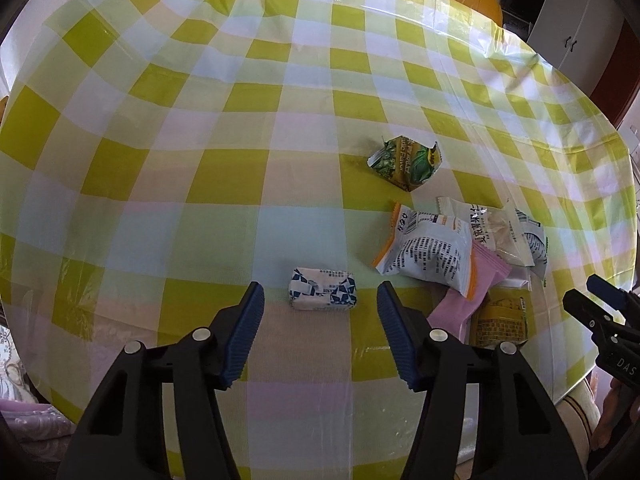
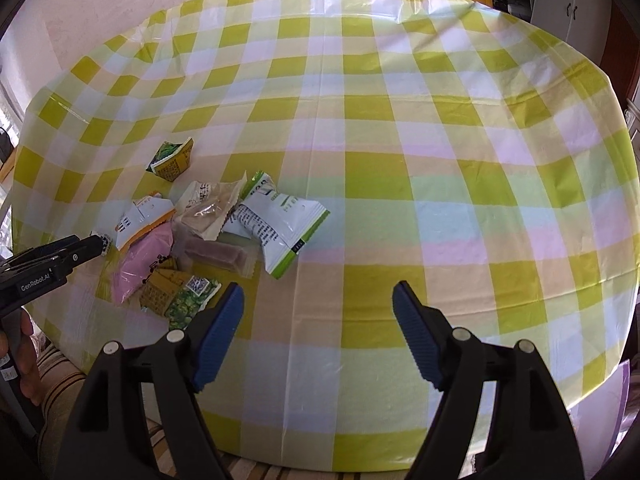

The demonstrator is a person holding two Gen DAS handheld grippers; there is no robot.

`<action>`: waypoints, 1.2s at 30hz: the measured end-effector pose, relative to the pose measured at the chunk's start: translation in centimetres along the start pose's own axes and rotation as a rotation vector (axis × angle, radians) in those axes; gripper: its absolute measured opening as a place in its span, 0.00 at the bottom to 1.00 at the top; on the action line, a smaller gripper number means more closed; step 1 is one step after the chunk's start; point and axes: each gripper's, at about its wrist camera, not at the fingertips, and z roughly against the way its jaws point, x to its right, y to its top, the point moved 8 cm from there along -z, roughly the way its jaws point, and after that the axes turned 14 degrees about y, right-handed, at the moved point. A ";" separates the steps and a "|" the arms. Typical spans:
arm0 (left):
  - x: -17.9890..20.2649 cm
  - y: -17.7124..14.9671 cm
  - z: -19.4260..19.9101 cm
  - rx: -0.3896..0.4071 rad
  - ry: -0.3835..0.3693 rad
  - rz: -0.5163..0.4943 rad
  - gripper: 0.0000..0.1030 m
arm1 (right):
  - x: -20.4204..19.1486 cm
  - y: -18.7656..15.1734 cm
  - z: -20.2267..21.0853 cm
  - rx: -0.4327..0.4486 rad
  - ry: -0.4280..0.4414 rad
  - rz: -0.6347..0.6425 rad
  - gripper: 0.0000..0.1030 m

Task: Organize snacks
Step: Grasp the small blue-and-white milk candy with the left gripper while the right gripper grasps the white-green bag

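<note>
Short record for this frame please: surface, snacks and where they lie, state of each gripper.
surface: table under a yellow-green checked cloth
lone snack: blue-and-white wrapped block, set apart from the pile
pile: mixed snack packets, overlapping
apart from pile: green-yellow packet
left gripper: jaws open, flanking the block without touching it
right gripper: jaws open, empty

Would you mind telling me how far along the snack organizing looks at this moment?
Barely started. Nothing looks sorted yet: most packets still lie in a loose pile on the checked tablecloth, with a green packet apart. In hand: the left hand-held gripper is open, framing a small blue-and-white packet without touching it. The right hand-held gripper is open and empty. All grouping remains.
</note>
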 end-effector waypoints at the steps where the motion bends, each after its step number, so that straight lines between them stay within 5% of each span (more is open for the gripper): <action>1: 0.0 0.0 -0.2 -0.005 0.004 -0.002 0.51 | -0.1 0.4 -0.2 0.001 -0.007 0.022 0.74; 10: 0.4 0.3 -1.0 0.004 0.022 -0.040 0.34 | -0.8 2.6 -3.0 -0.058 -0.001 0.170 0.75; 21: 0.2 0.5 -1.1 0.023 0.002 -0.013 0.33 | -0.9 4.5 -5.9 -0.108 0.031 0.212 0.75; 25: 0.1 0.6 -1.1 0.031 -0.001 -0.002 0.33 | -0.8 4.1 -6.7 -0.139 0.047 0.195 0.51; 36: -0.5 0.7 -1.0 0.042 0.001 0.035 0.32 | 0.0 3.6 -5.7 -0.095 0.040 0.132 0.49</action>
